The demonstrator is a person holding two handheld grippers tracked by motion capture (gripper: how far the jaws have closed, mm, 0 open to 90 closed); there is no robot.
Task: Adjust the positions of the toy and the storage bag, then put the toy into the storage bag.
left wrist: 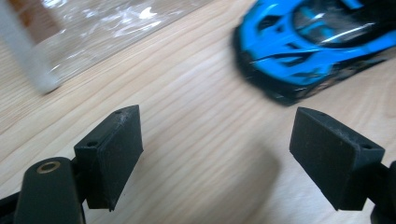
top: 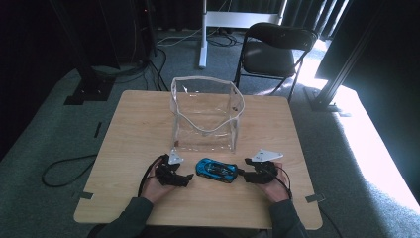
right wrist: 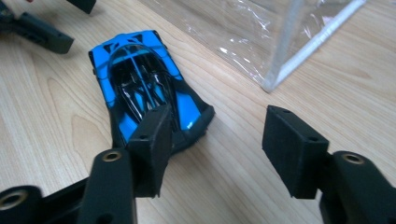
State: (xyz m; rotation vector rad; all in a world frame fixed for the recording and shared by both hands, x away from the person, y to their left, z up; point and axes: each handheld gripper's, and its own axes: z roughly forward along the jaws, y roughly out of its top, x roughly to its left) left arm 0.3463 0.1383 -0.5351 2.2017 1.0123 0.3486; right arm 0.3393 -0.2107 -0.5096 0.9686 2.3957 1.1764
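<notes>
A blue and black toy car (top: 216, 169) lies on the wooden table (top: 143, 119), near its front edge and between my two grippers. My left gripper (top: 187, 178) sits just left of the car's nose. In the left gripper view it (left wrist: 217, 154) stands open over bare wood, with the car (left wrist: 317, 42) ahead to the right. My right gripper (top: 246, 174) is at the car's tail. In the right gripper view it (right wrist: 222, 149) is open; its left jaw overlaps the car's (right wrist: 140, 79) rear corner and its pads are not pressing on anything.
A clear plastic zip bag (top: 208, 114) stands open-topped just behind the car; its lower edge shows close by (left wrist: 93, 32) (right wrist: 243, 32). Beyond the table are a black folding chair (top: 275, 49), a white stand leg (top: 203, 34) and cables on the carpet (top: 64, 168).
</notes>
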